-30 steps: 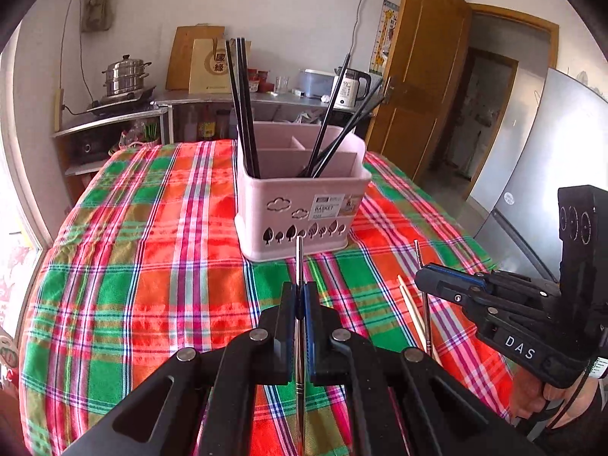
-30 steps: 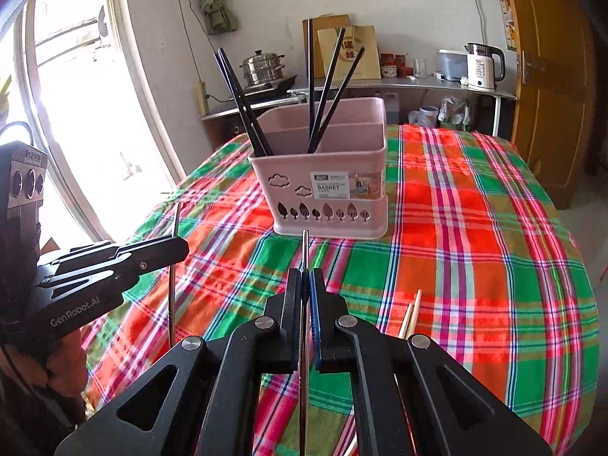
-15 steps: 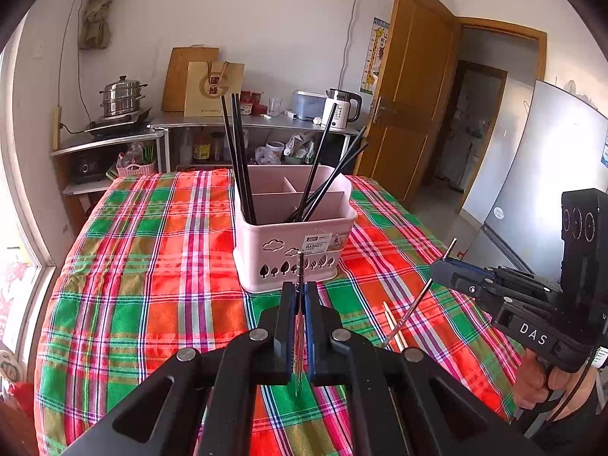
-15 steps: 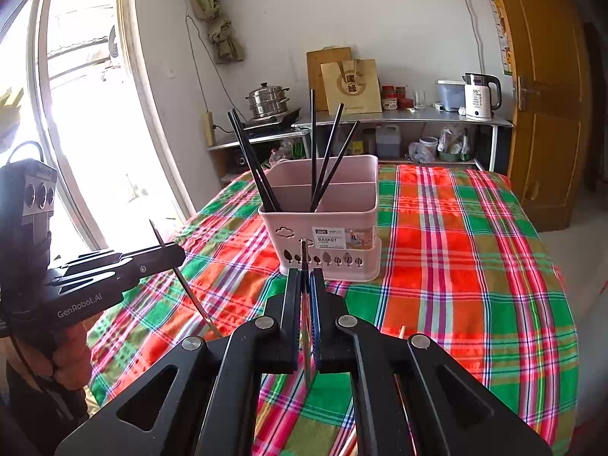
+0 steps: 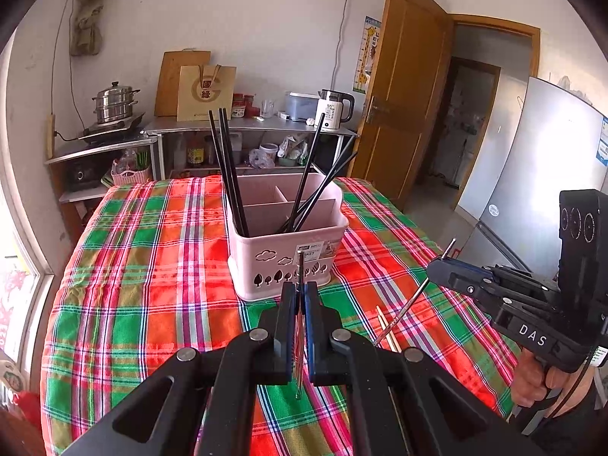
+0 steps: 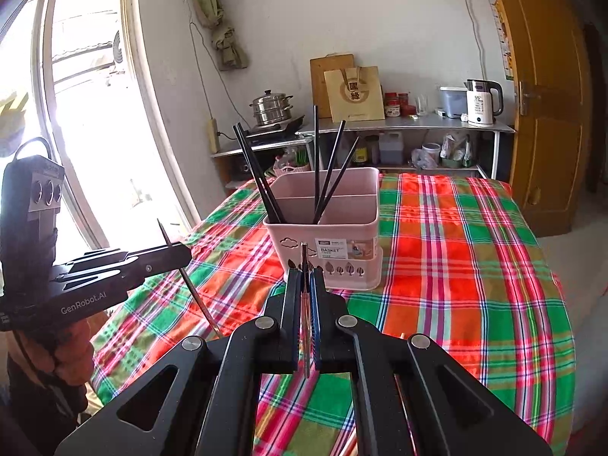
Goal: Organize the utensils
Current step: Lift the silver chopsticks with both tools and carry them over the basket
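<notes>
Left wrist view: my left hand-held gripper (image 5: 300, 304) is clamped on a thin metal chopstick (image 5: 300, 266), above the plaid-clothed surface (image 5: 152, 266), short of the pink plastic compartment basket (image 5: 285, 250) holding black chopsticks (image 5: 228, 167).

Right wrist view: my right hand-held gripper (image 6: 304, 285) is clamped on a second thin metal chopstick (image 6: 304, 258).

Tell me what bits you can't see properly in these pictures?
- Left wrist view: the wooden chopsticks on the tablecloth are partly hidden behind the left gripper.
- Both views: the lower ends of the black chopsticks are hidden by the pink basket walls.
- Right wrist view: the basket's label print is too small to read fully.
- Right wrist view: the metal chopstick in the right gripper is mostly covered by its jaws.
</notes>
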Demonstrator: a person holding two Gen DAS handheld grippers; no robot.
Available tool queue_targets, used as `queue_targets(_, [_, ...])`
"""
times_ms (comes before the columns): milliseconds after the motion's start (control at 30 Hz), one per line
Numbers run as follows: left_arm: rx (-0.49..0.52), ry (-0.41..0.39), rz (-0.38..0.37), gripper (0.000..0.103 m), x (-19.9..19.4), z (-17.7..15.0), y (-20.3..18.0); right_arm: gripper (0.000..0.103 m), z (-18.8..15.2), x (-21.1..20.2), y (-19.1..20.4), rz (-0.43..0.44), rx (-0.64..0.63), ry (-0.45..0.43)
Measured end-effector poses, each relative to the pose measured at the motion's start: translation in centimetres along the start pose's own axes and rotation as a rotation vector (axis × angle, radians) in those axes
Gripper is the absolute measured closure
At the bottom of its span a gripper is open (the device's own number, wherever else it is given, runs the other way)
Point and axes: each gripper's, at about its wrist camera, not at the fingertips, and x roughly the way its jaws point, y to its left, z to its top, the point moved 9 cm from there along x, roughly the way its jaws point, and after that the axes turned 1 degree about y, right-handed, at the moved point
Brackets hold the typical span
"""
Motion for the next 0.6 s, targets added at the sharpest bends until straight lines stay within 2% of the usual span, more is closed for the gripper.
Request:
queue_targets(267, [0.015, -0.019, 0.003, 0.099, 0.0, 3.1, 0.3, 0.099, 2.5, 0.1, 0.3, -0.001, -0.027, -0.031])
queue_targets(600, [0.018, -0.069, -0.013, 0.099, -0.1, 9.4, 0.9, 0.099, 7.5, 1.0, 1.3, 0.009, -0.069, -0.086])
